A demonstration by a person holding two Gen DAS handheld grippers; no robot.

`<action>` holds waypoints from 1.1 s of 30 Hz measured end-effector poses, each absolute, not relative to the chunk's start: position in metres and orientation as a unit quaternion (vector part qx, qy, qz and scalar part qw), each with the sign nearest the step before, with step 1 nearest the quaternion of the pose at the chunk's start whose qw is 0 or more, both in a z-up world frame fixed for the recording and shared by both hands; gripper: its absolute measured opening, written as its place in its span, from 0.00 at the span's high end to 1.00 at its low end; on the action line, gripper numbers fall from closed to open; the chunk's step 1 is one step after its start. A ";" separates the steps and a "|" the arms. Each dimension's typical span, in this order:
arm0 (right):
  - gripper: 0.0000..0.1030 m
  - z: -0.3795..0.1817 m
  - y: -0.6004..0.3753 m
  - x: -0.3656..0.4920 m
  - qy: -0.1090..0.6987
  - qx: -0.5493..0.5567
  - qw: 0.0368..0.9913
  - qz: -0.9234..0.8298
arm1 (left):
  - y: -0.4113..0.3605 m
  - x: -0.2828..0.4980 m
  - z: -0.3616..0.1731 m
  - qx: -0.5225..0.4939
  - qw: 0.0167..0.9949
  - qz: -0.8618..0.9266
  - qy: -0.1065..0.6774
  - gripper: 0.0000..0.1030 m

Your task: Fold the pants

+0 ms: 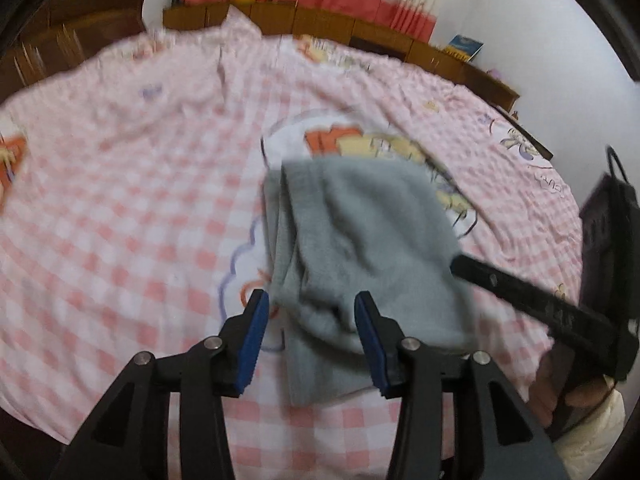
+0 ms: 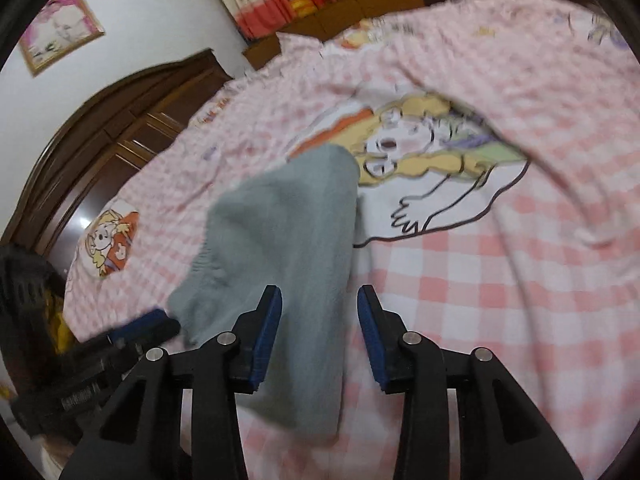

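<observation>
Left claw [image 1: 310, 344] open over folded grey pants [image 1: 360, 236], pink checked bedsheet [image 1: 120, 208]

No readable text, label, brand or number can be made out; small markings on the black tool are too blurred.

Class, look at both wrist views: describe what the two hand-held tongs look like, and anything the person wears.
Both the left tongs and the right tongs have black plastic arms with triangular cut-outs, silver round rivets at the joints, and blue ribbed pads on the inner faces of the fingers. From the left view the other tool shows faint pale lettering on its black side. A cream sleeve shows at the person's wrist.
</observation>
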State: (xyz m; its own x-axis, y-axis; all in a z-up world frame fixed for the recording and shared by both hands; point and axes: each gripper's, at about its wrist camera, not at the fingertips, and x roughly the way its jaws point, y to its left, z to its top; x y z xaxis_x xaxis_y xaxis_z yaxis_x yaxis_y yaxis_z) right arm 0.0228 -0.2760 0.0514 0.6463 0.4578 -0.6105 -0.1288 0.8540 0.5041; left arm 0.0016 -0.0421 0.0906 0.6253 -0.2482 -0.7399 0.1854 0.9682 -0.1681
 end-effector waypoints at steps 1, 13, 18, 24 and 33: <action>0.60 0.056 -0.276 0.013 0.374 0.210 0.887 0.171 | -0.045 0.002 0.097 -0.035 0.904 -0.123 0.407 0.48; 0.79 0.022 -0.243 -0.023 0.423 0.155 0.868 0.208 | -0.070 0.028 0.058 0.014 0.890 -0.093 0.446 0.45; 0.79 0.002 -0.239 -0.028 0.460 0.158 0.851 0.197 | -0.049 0.018 0.050 -0.031 0.881 -0.097 0.462 0.44; 0.70 0.020 -0.243 -0.036 0.449 0.153 0.864 0.169 | -0.050 -0.004 0.064 -0.007 0.888 -0.084 0.453 0.38; 0.34 0.029 -0.239 -0.044 0.437 0.097 0.890 0.084 | -0.064 -0.030 0.042 0.038 0.874 -0.060 0.481 0.16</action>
